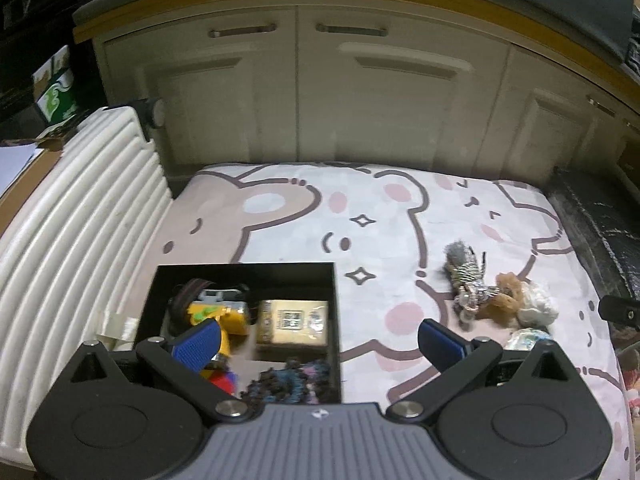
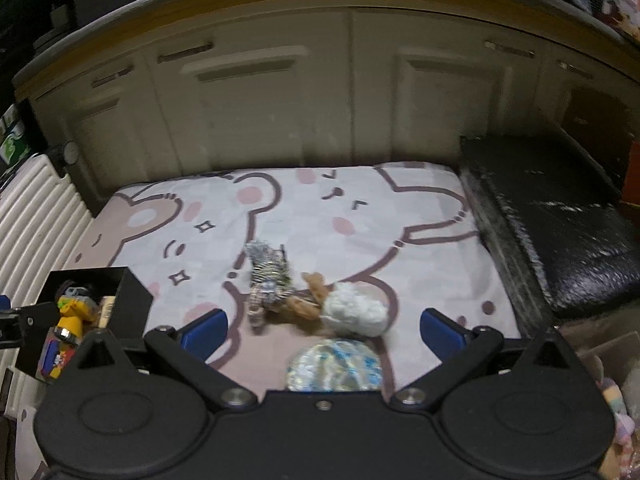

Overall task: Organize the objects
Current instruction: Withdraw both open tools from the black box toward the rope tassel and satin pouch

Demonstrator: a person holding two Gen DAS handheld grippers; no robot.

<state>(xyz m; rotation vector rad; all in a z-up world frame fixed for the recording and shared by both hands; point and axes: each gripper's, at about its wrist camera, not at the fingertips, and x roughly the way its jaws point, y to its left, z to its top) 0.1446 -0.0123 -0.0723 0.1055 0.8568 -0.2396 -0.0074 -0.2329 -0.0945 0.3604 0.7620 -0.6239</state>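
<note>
A black open box sits on the bear-print mat and holds a yellow toy, a tan packet and a dark knitted piece. My left gripper is open and empty, hovering over the box's near right edge. On the mat lie a striped scrunchie bundle, a brown fuzzy piece, a white scrunchie and a shiny blue-white one. My right gripper is open above this pile; the box is to its left.
White cabinet doors stand behind the mat. A white ribbed radiator runs along the left. A black padded bench borders the mat on the right. Soft items lie at the far right edge.
</note>
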